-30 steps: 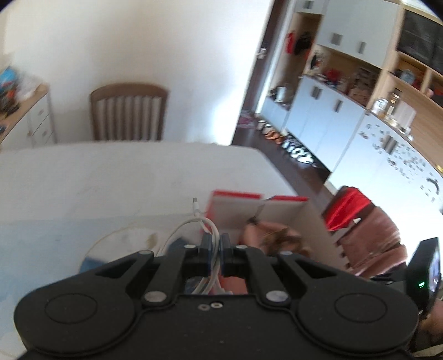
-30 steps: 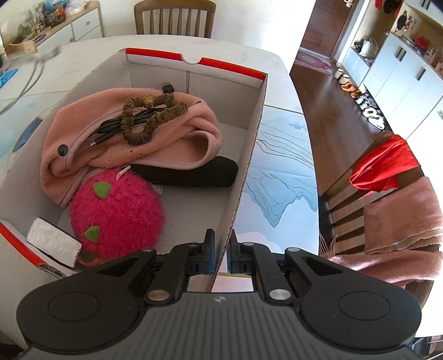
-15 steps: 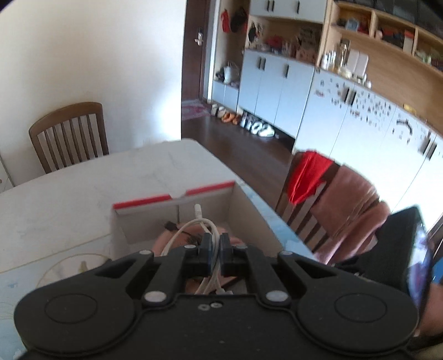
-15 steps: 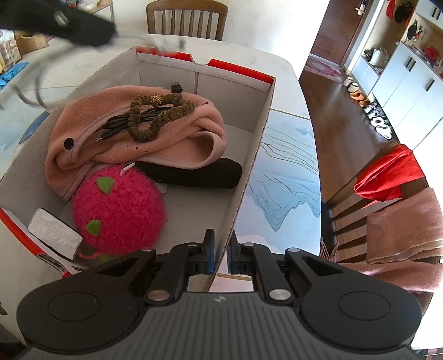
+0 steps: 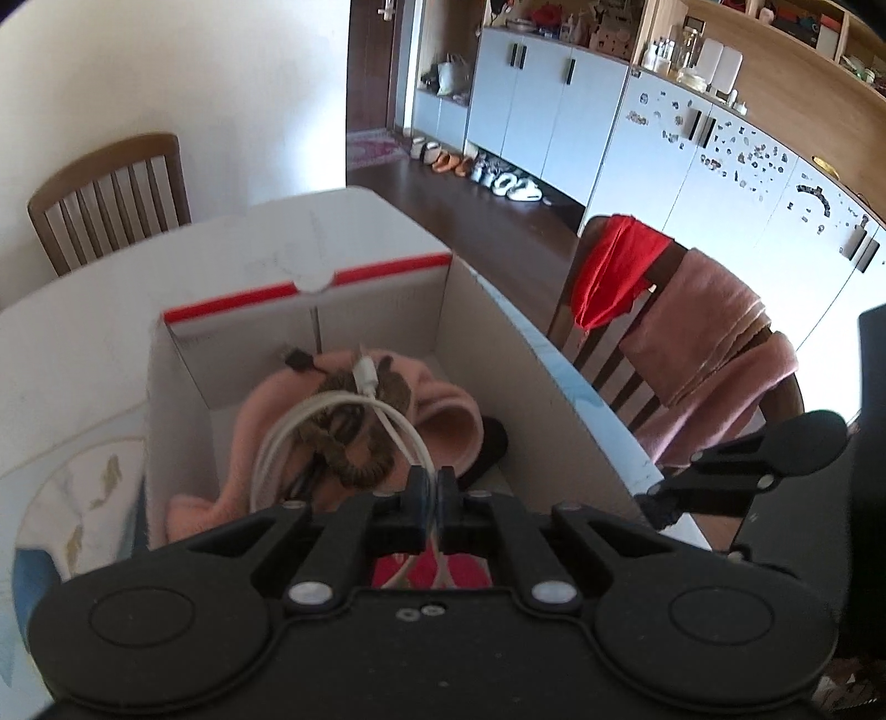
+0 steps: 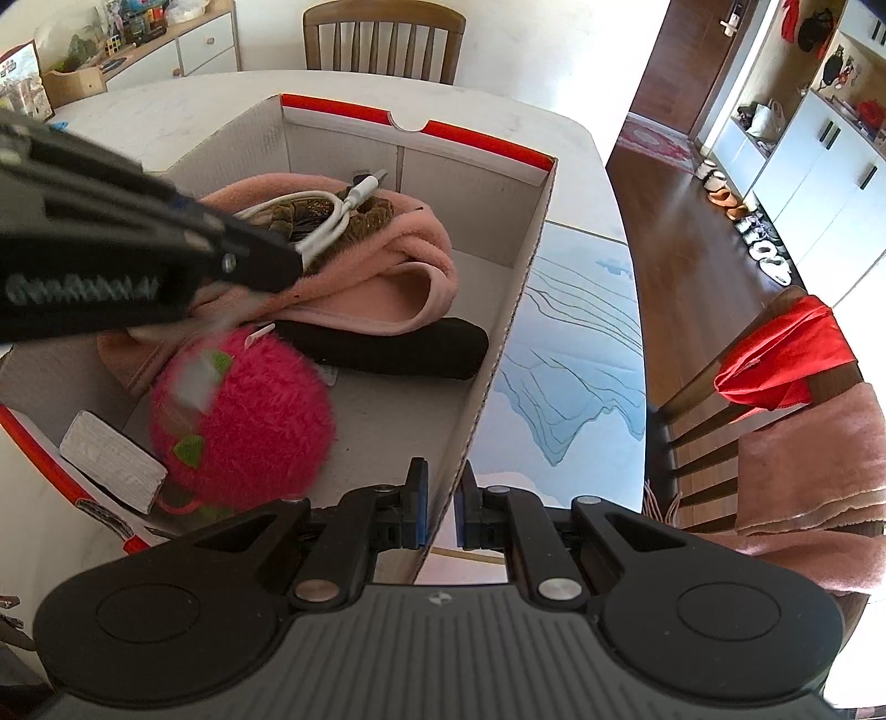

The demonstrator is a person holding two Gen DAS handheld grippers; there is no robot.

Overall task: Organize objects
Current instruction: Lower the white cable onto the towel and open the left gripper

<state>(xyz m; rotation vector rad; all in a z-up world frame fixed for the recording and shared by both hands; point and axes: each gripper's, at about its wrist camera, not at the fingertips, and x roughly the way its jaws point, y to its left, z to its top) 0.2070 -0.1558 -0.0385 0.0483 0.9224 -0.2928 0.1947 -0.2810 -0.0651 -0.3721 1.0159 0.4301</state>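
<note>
A red-rimmed cardboard box (image 6: 487, 354) stands on the table. My right gripper (image 6: 440, 512) is shut on its near right wall. Inside lie a pink cloth (image 6: 410, 249), a brown braided cord (image 5: 360, 471), a black roll (image 6: 398, 349), a fuzzy pink ball (image 6: 249, 426) and a white block (image 6: 111, 468). My left gripper (image 5: 431, 490) is shut on a looped white cable (image 5: 326, 410) and hangs over the pink cloth inside the box. From the right wrist view the left gripper (image 6: 296, 260) comes in from the left, with the white cable (image 6: 326, 221) resting on the cord.
A chair (image 5: 681, 343) draped with red and pink cloths stands right of the table. Another wooden chair (image 6: 382, 33) is at the far end. A blue-patterned mat (image 6: 570, 343) lies right of the box. Cabinets and shoes line the far wall.
My left gripper has carried the white cable from beside the box to over it and down onto the pink cloth. The right gripper has kept still on the box wall.
</note>
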